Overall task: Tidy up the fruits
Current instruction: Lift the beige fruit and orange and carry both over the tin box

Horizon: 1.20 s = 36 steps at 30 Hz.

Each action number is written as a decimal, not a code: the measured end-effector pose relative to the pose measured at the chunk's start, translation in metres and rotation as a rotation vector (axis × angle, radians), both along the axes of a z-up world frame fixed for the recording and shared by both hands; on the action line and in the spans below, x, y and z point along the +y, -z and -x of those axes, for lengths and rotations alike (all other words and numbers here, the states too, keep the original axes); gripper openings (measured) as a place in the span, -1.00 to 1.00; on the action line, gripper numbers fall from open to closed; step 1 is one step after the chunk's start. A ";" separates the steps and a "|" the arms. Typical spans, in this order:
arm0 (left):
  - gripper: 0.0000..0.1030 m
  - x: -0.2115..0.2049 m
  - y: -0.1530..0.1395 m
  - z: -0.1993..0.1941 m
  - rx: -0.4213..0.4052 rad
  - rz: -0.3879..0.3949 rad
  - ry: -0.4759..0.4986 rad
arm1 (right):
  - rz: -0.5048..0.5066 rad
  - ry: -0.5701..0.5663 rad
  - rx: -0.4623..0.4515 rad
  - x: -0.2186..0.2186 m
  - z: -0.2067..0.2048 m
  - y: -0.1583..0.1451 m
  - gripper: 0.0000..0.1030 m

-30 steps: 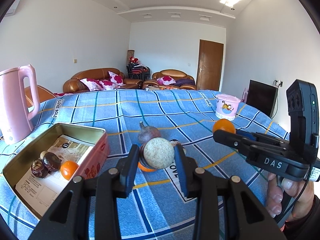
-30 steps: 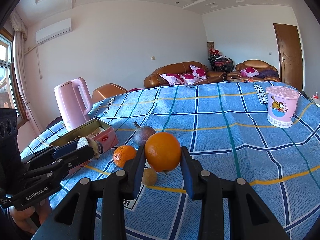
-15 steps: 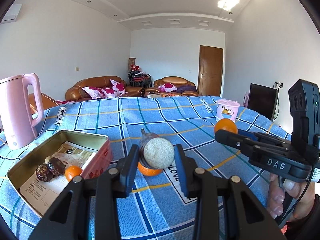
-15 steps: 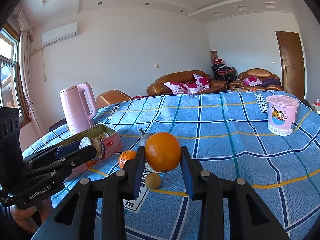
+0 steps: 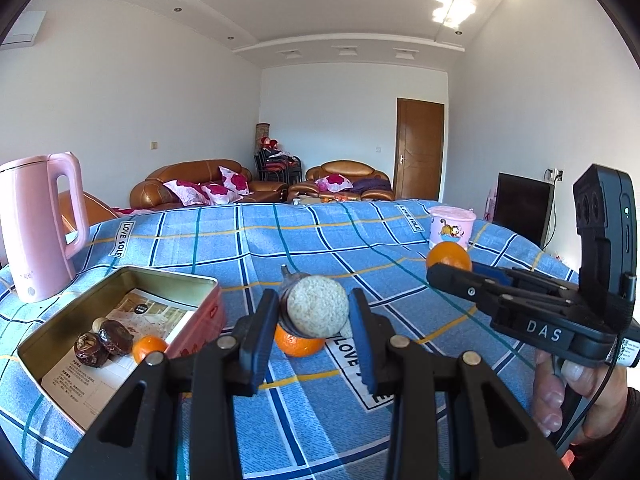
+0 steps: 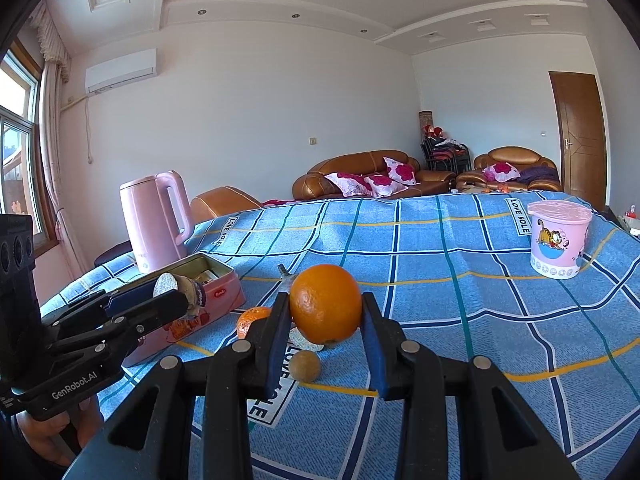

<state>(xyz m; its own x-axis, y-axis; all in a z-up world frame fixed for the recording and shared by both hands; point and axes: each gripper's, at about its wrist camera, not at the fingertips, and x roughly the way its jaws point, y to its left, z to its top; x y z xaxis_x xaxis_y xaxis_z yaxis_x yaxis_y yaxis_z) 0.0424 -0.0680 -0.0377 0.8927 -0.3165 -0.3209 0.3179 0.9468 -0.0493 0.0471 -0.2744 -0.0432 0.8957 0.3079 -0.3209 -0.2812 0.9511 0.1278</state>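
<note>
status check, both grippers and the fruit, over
Left gripper shut on halved fruit, cut face to camera. Right gripper shut on orange. Tin open, fruit inside. Path looks clear.

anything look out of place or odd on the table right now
Nothing is spilled or broken. Fruit lies loose on the cloth beside the tin: a small orange, a little brown fruit.

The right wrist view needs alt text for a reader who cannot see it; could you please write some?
The right tool grips a large orange above a blue checked tablecloth. Below lie a mandarin and a small brown fruit; at left, the left tool holds a pale round fruit near an open tin.
</note>
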 end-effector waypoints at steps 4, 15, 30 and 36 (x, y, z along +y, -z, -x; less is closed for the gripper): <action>-0.27 0.002 -0.002 0.003 -0.001 0.008 0.001 | 0.008 0.000 0.027 0.002 -0.005 0.001 -0.29; -0.27 0.025 -0.015 0.003 0.006 0.040 -0.036 | -0.011 -0.066 0.038 0.016 -0.013 -0.025 -0.29; -0.27 0.080 -0.031 -0.002 -0.009 0.054 -0.154 | 0.030 -0.216 -0.002 0.083 -0.025 -0.072 -0.29; -0.27 0.102 -0.030 -0.006 0.005 0.039 -0.196 | 0.051 -0.257 -0.004 0.112 -0.033 -0.075 -0.29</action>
<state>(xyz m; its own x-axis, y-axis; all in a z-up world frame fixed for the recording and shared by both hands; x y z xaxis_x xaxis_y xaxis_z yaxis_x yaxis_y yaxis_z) 0.0488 0.0336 -0.0073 0.9370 -0.1494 -0.3159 0.1277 0.9879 -0.0884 0.0802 -0.1627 0.0320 0.7913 0.5093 -0.3383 -0.5153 0.8533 0.0795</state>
